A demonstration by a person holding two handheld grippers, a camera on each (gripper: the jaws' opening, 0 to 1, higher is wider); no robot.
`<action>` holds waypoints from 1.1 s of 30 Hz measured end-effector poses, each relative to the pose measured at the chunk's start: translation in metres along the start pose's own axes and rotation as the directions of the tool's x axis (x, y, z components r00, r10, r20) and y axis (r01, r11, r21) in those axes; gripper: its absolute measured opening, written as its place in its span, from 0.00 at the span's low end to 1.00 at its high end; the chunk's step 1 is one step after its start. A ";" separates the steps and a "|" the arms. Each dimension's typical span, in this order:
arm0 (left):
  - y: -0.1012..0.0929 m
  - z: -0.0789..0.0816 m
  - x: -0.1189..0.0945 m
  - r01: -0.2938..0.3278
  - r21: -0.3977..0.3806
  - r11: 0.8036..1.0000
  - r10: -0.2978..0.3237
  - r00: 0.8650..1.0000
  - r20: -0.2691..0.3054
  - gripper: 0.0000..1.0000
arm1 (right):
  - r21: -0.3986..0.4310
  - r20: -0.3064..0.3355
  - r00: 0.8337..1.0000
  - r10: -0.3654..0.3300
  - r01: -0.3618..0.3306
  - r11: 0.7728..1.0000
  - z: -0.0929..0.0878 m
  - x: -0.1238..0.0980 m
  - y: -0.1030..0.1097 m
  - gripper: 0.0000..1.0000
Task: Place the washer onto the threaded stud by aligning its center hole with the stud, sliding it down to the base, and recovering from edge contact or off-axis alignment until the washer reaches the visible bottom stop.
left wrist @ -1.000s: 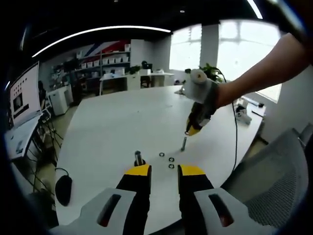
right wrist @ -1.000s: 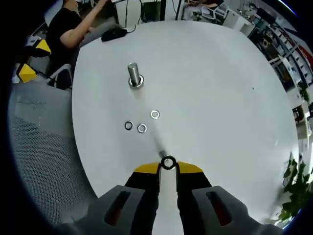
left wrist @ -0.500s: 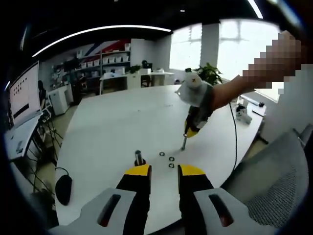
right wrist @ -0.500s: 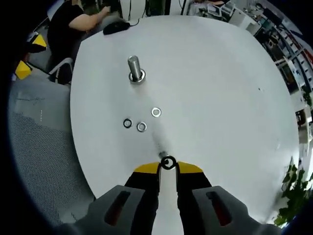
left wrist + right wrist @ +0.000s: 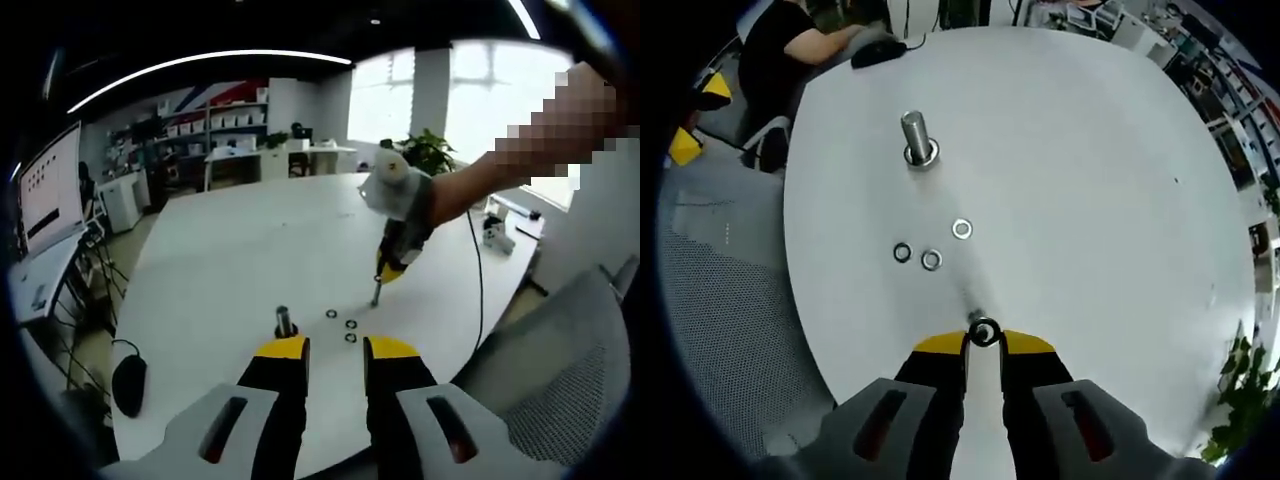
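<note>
In the left gripper view, my left gripper hangs with jaws apart, empty, near the threaded stud. In the right gripper view, my right gripper pinches a washer above the white table, well short of the stud; three loose washers lie between.

Left gripper: jaws parallel, gap between yellow tips, nothing held, low over near table edge. Right gripper: yellow tips closed together, pinching washer at very tip, tilted down toward table. In left gripper view, right gripper hangs steeply downward, held by person's hand, forearm reaching in from right.
</note>
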State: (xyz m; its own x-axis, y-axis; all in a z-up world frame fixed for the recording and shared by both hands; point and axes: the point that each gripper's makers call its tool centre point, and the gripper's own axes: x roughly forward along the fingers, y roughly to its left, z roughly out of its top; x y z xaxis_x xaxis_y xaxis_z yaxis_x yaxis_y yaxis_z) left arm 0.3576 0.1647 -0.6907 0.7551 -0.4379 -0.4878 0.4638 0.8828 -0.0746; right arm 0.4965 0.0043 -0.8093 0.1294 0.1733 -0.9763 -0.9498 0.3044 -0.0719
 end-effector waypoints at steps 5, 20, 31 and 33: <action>0.001 0.000 0.000 -0.002 -0.002 1.000 0.002 1.000 0.002 0.19 | -0.002 -0.007 1.000 0.004 -0.004 1.000 -0.003 0.000 0.001 0.15; 0.001 -0.001 0.000 -0.007 -0.003 1.000 0.007 1.000 -0.005 0.19 | 0.005 -0.023 1.000 0.011 -0.011 1.000 -0.007 0.013 0.004 0.14; 0.003 -0.002 0.000 -0.012 -0.006 1.000 0.012 1.000 -0.009 0.19 | 0.007 -0.035 0.999 0.016 -0.015 1.000 -0.011 0.019 0.002 0.14; 0.003 -0.002 0.000 -0.013 -0.007 1.000 0.013 1.000 -0.010 0.19 | 0.007 -0.033 0.999 0.017 -0.016 1.000 -0.010 0.019 0.002 0.14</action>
State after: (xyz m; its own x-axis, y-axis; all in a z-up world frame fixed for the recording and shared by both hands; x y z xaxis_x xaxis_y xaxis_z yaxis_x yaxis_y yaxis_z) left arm 0.3581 0.1675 -0.6932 0.7565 -0.4245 -0.4976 0.4505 0.8897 -0.0741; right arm 0.4941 -0.0016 -0.8301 0.1040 0.1471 -0.9836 -0.9499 0.3079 -0.0544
